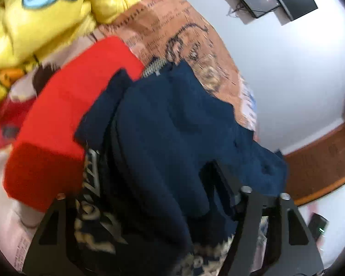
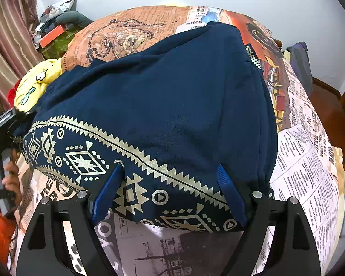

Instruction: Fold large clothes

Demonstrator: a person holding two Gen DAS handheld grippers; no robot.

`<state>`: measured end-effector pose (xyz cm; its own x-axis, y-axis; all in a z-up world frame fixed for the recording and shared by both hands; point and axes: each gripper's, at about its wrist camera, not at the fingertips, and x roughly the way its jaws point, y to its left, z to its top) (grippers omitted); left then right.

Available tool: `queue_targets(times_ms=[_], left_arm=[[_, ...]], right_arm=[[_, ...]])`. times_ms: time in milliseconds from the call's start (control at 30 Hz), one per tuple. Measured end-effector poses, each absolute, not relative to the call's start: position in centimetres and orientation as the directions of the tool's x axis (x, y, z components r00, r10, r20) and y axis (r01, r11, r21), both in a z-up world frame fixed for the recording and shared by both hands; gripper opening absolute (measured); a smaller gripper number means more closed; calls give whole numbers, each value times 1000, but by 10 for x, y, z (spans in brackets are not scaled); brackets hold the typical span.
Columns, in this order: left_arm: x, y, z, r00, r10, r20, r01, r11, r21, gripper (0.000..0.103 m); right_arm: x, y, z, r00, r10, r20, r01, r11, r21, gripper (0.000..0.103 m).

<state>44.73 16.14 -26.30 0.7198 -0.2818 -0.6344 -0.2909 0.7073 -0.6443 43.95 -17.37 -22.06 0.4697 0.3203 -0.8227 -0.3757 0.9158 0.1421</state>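
Left jaws buried under navy garment [image 1: 172, 126]

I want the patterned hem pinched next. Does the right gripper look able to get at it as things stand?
Probably yes. The right gripper is open, its blue fingers already straddling the navy garment's gold-patterned hem, with nothing lying between them and the cloth.

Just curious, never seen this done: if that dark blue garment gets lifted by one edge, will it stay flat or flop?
Probably flop: the blue garment already sags in soft folds over the bedspread. It looks thick, so likely heavyish. The fabric seems unlikely to slip from the right tongs.
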Motion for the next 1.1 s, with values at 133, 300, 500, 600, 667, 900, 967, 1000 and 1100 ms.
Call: queue_targets(times_ms=[133,300,500,600,667,900,967,1000,1100], left_arm=[[458,162,-253,677,-172,-716,-362,769,-526,26],[438,163,-199,772,-146,-619,-289,786,-547,20],[419,143,-120,861,-162,-483,-145,831,-537,19],[419,132,-99,865,-157,-477,-128,850,-511,18],[421,124,-97,848,-164,-504,-127,861,-493,18],[441,81,-117,791,-171,-587,-134,889,-439,18],[443,67,-112,792,-210,-573,-92,887,-452,18],[446,57,-108,790,-245,-563,-60,882,-468,18],[455,25,-102,771,-296,-564,-8,881,-474,18]], right_arm=[[439,-170,-208,417,297,-859,-355,923,147,81],[430,-150,-172,474,300,-828,-396,912,104,81],[429,-102,-153,487,378,-787,-451,881,144,81],[431,-74,-170,448,382,-808,-490,861,135,81],[435,-62,-185,415,380,-827,-495,857,146,81],[418,-57,-203,384,371,-845,-575,812,96,81],[411,-78,-193,411,381,-828,-557,824,102,81],[406,-96,-187,457,370,-809,-525,846,91,81],[397,-143,-181,527,320,-787,-454,889,58,81]])
